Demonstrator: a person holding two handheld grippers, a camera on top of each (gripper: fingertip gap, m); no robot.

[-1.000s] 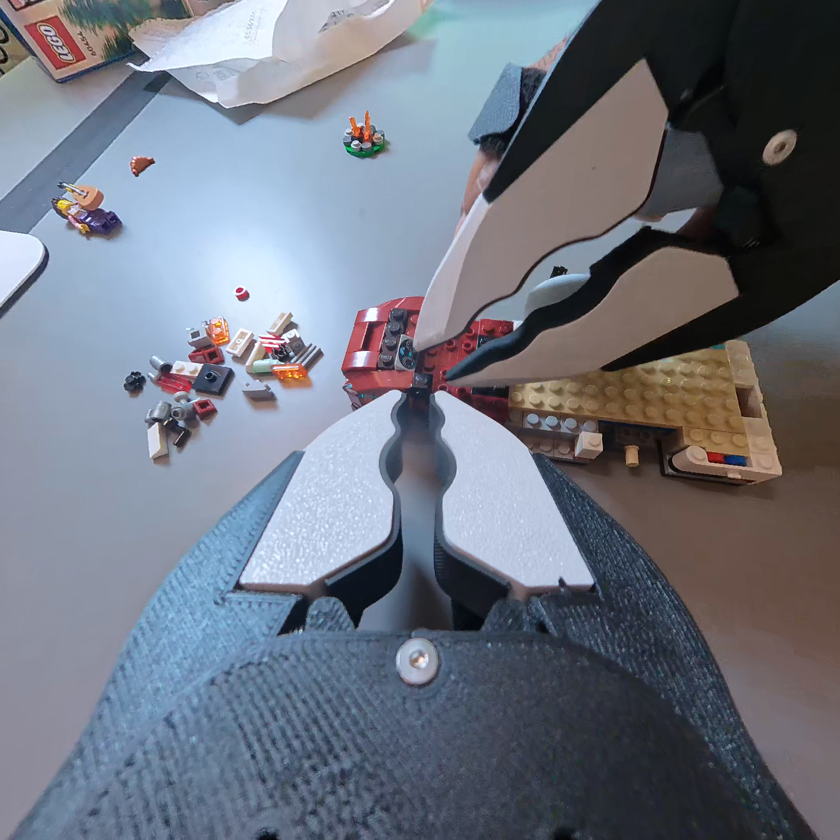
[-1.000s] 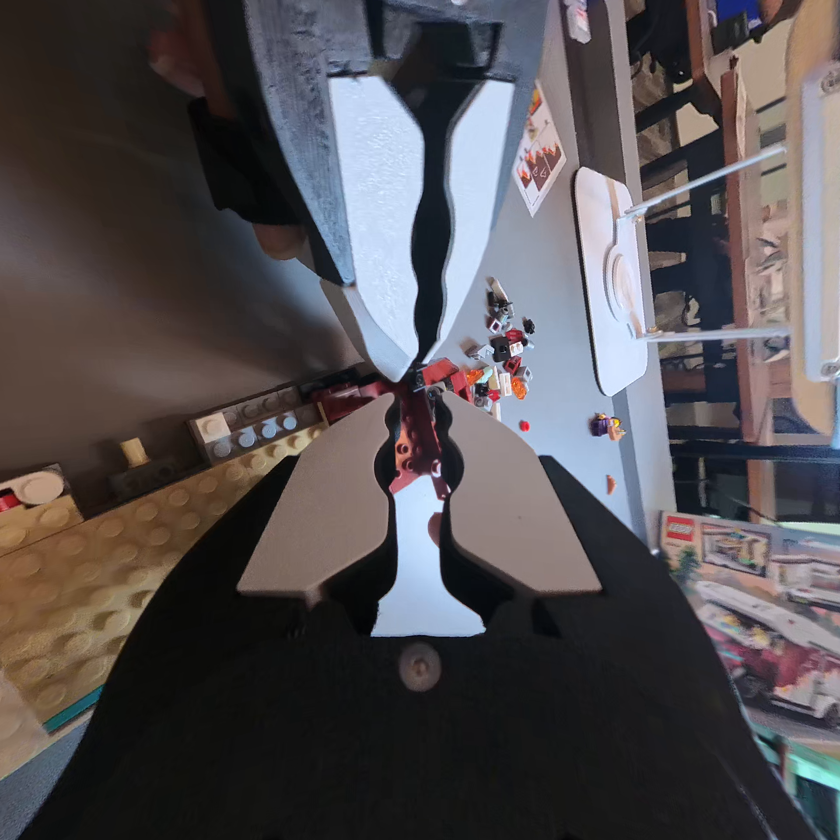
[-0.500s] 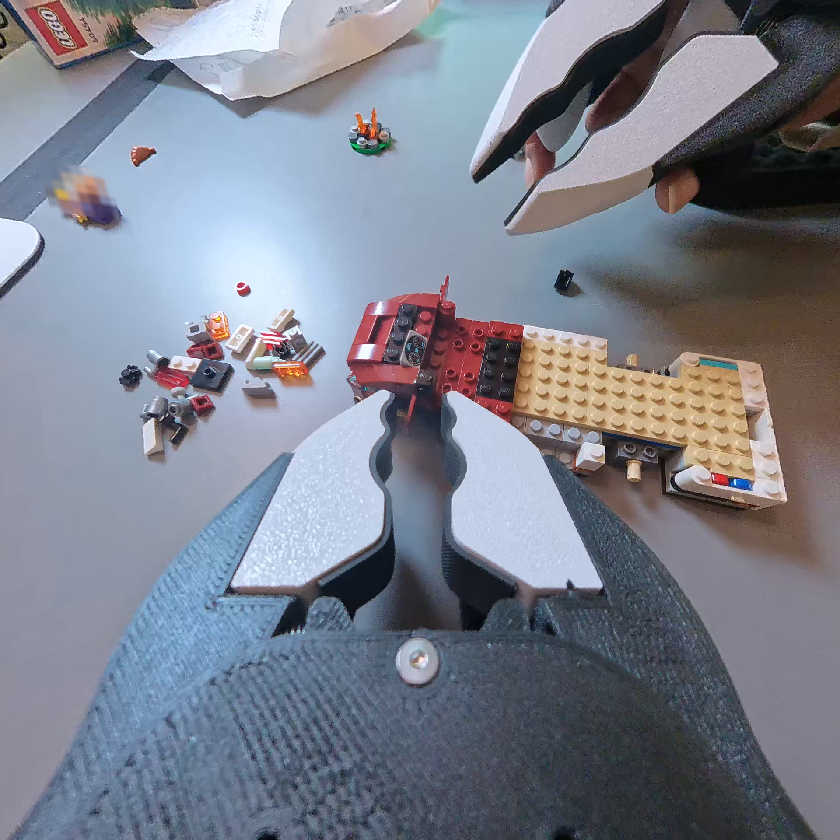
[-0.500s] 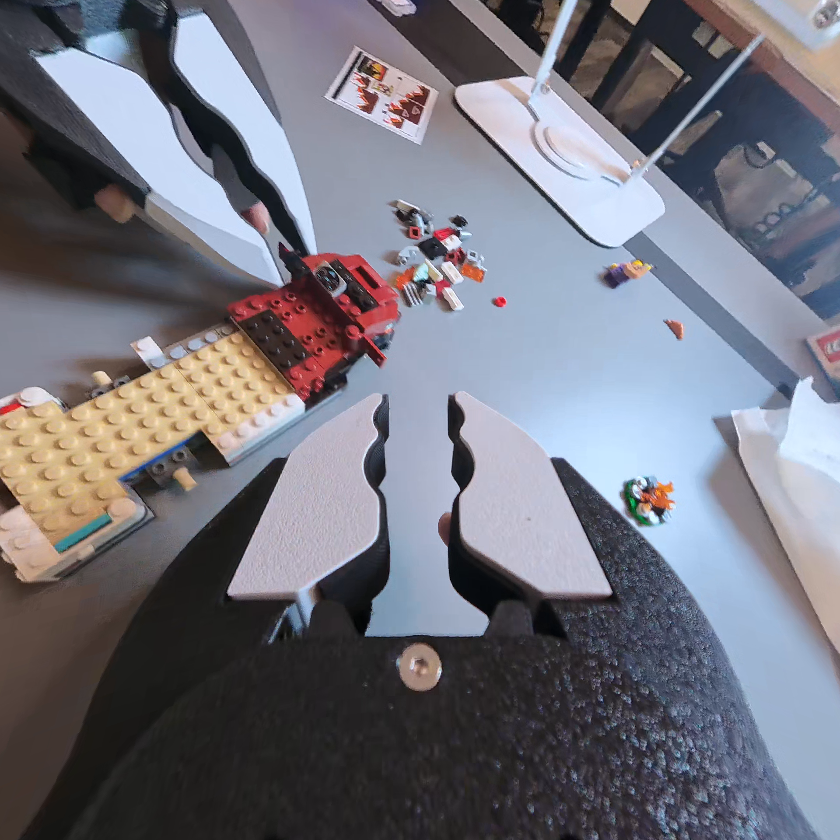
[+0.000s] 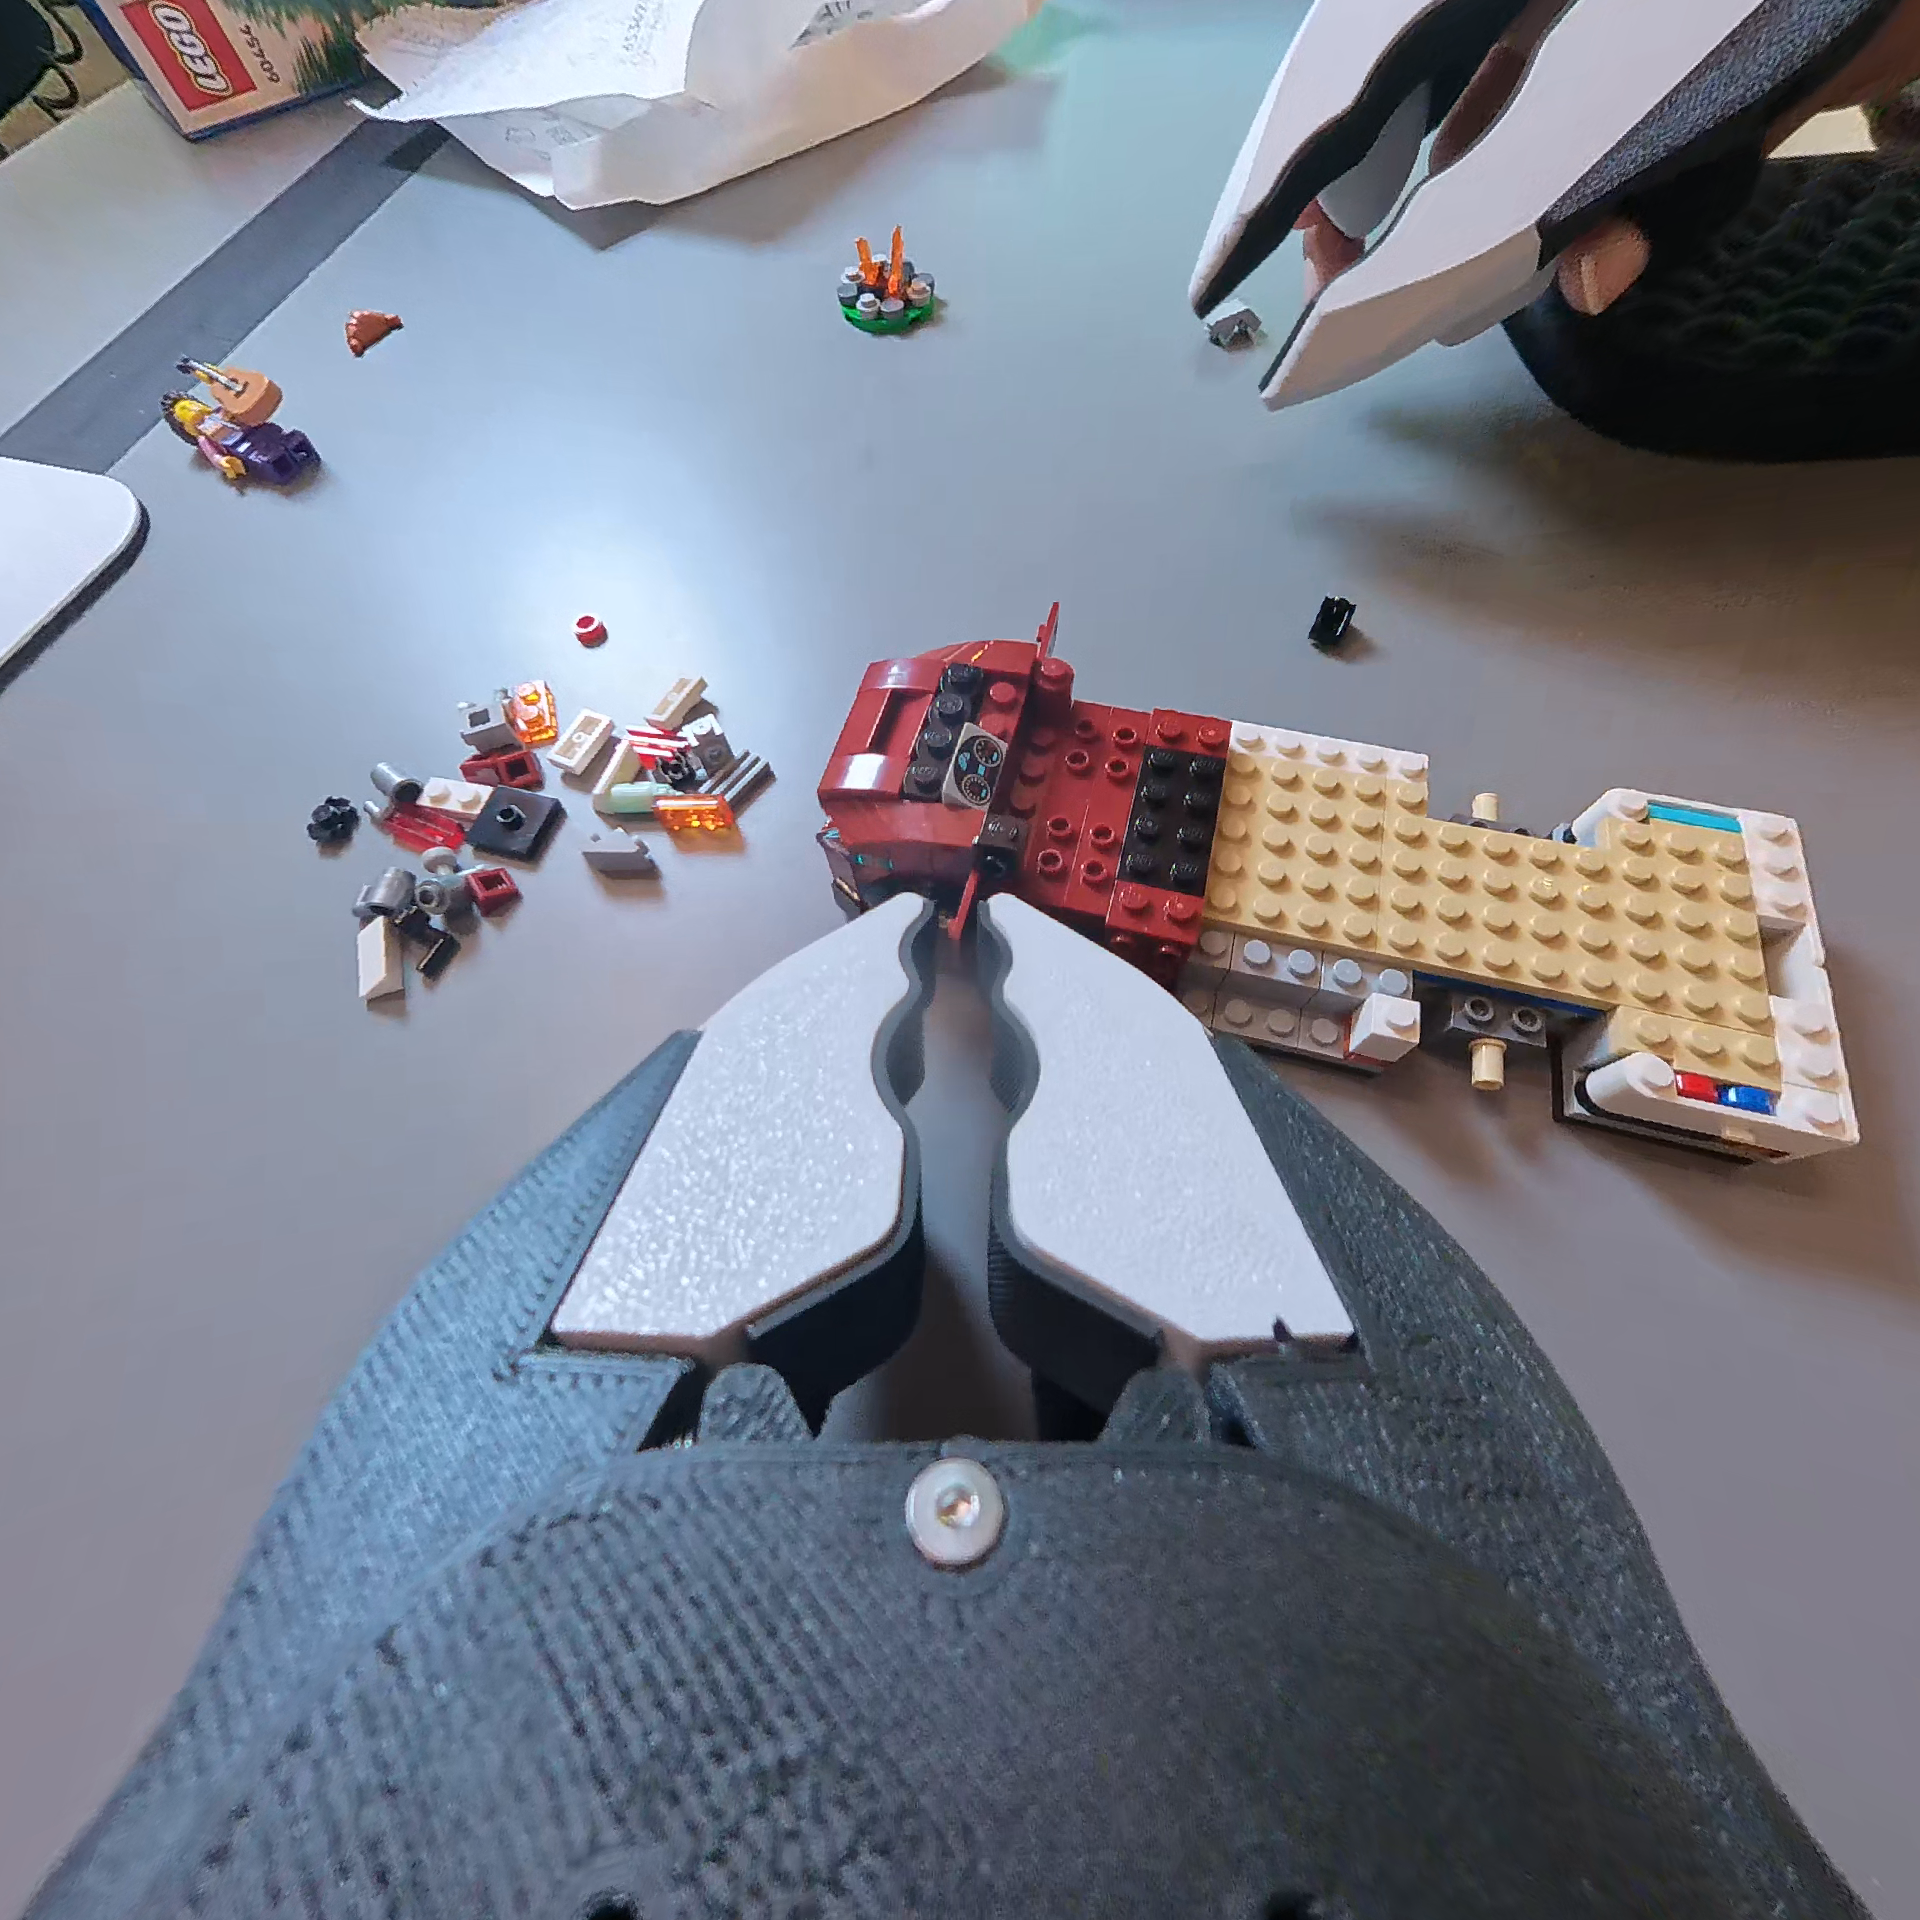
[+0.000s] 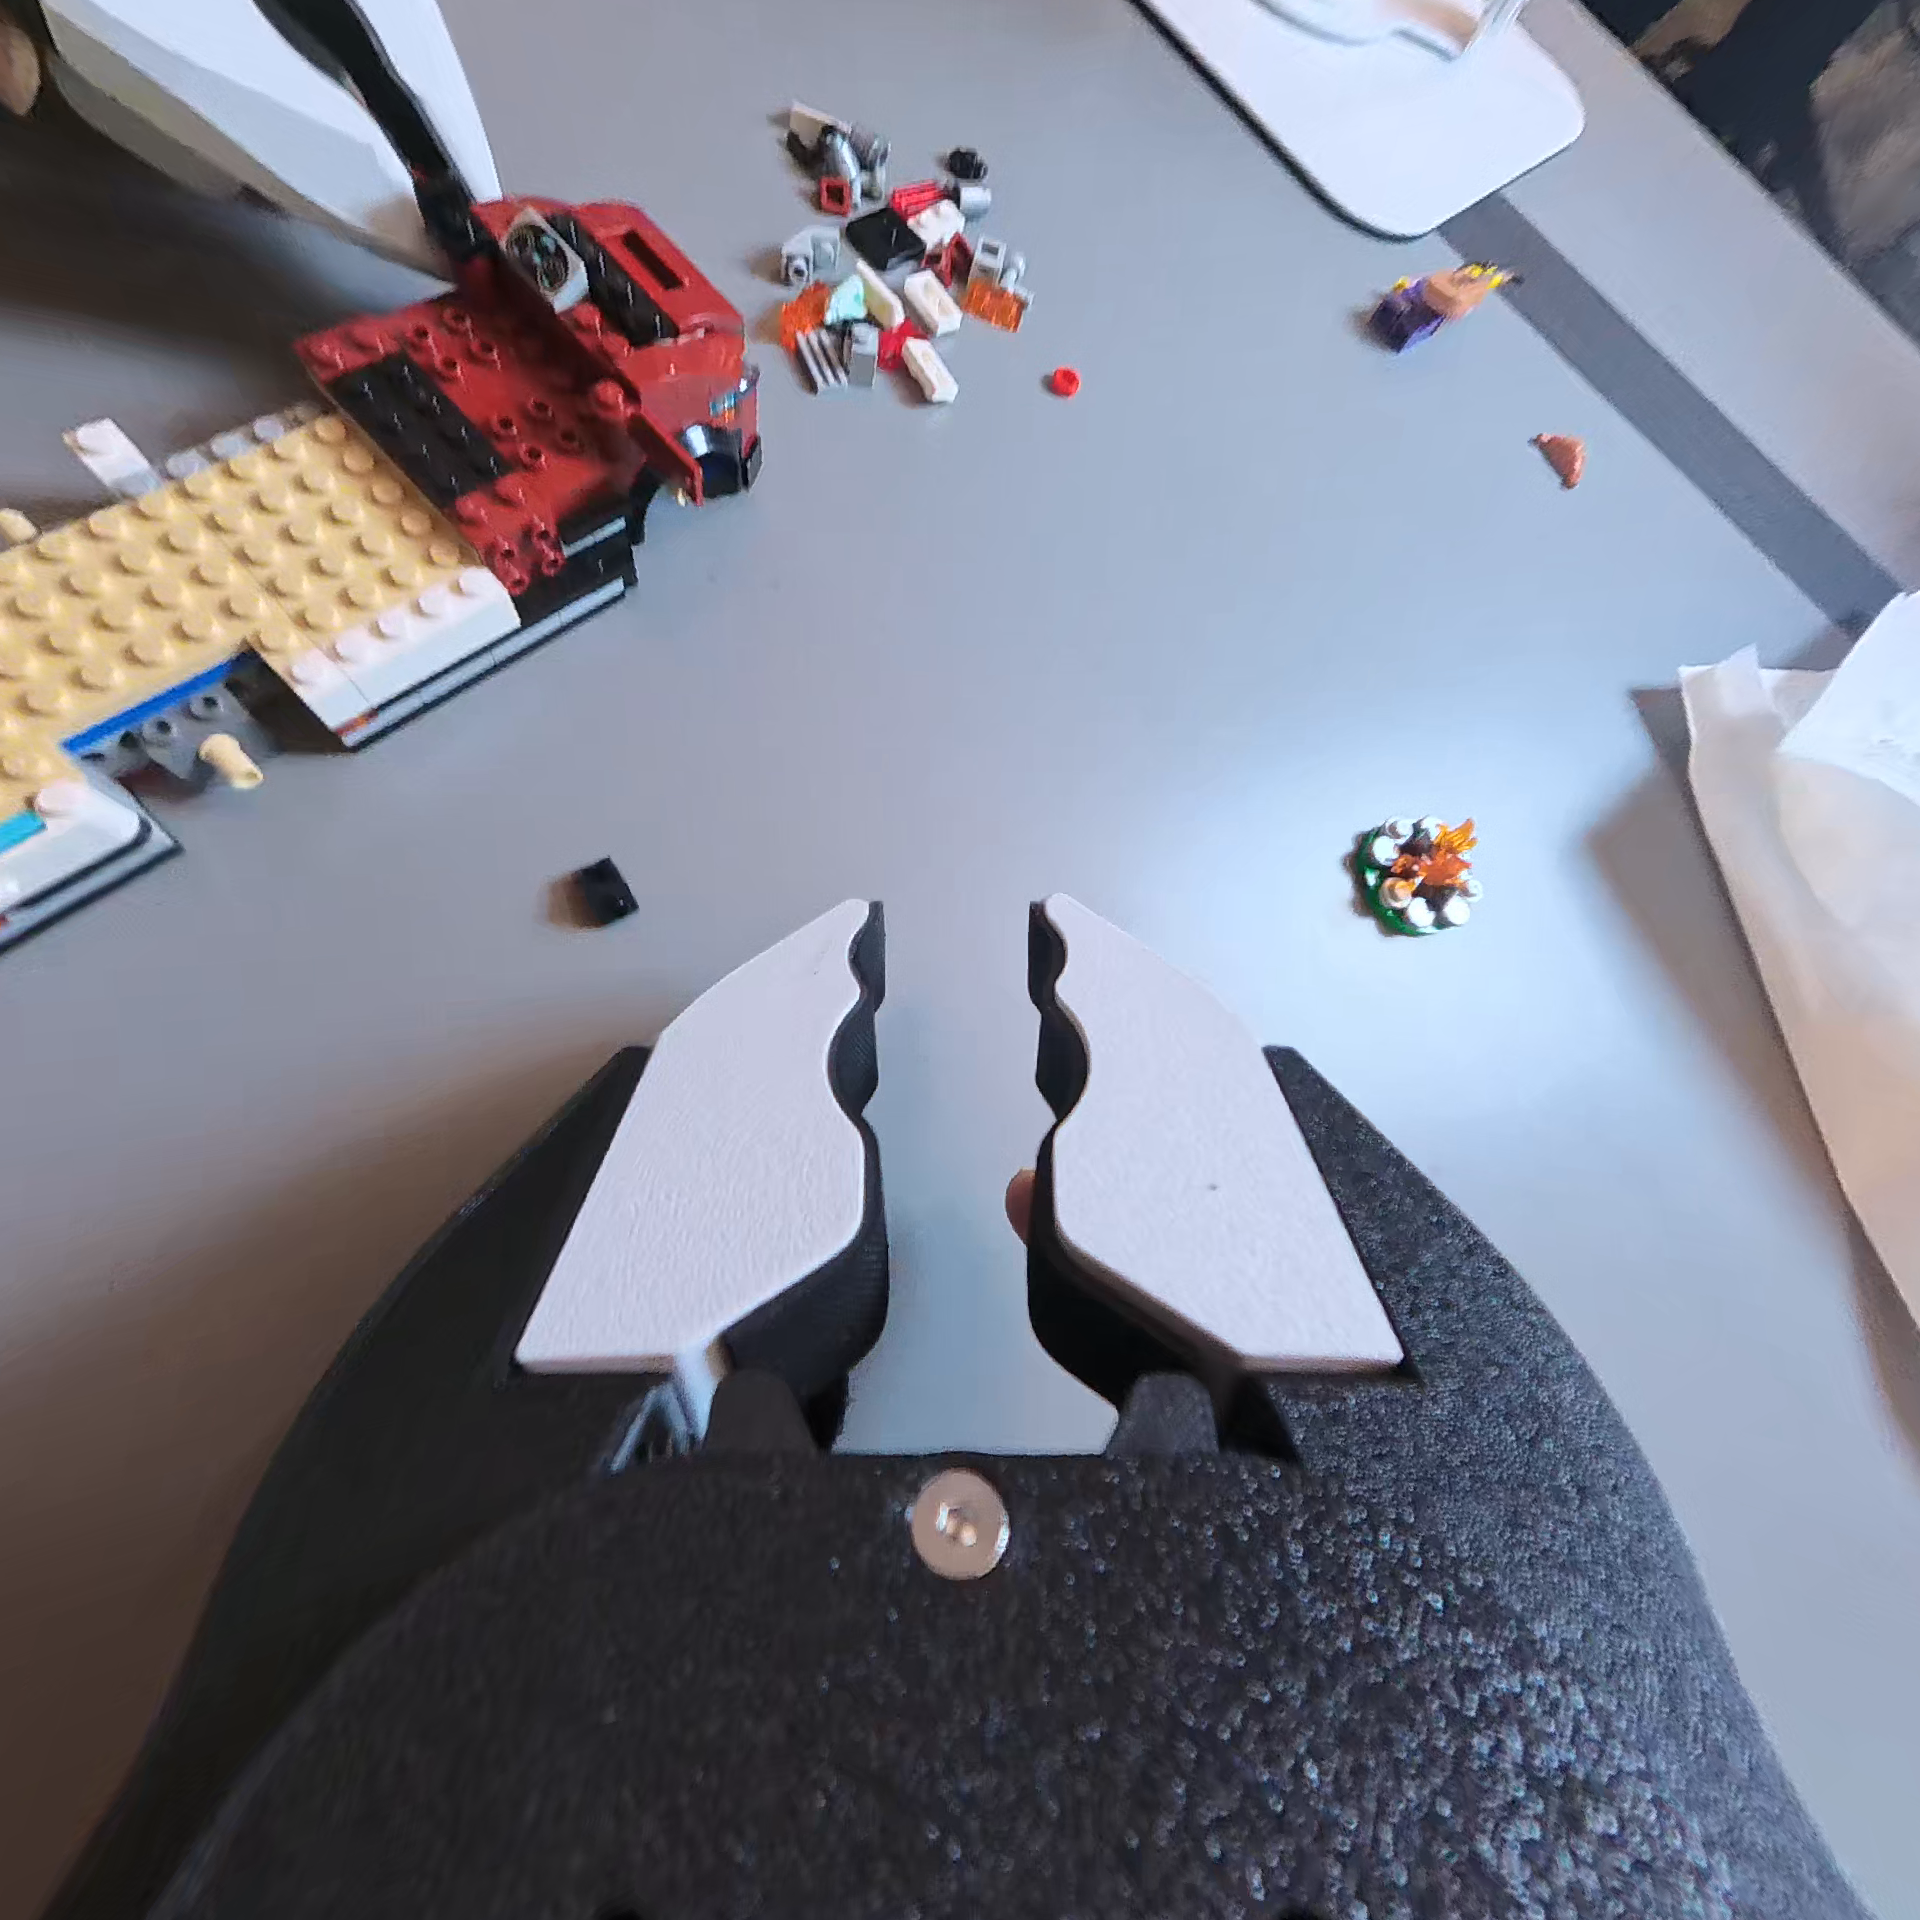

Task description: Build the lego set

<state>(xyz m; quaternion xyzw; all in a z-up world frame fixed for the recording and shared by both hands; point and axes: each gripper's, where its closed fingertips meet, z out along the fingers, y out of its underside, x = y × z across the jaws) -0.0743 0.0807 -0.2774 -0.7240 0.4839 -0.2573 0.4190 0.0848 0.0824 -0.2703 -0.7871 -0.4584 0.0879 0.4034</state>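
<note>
left gripper point(image 5: 954, 909) has clenched on the dark red flap point(image 5: 971, 888) of the brick model point(image 5: 1455, 883). right gripper point(image 6: 956, 914) has withdrawn to the near side, released and empty.

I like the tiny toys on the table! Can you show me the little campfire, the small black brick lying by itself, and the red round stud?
little campfire point(image 6: 1418, 878), right wrist view, on its orange flames.
small black brick point(image 6: 601, 894), right wrist view, on its top face.
red round stud point(image 5: 589, 628), left wrist view, on its middle.
</note>
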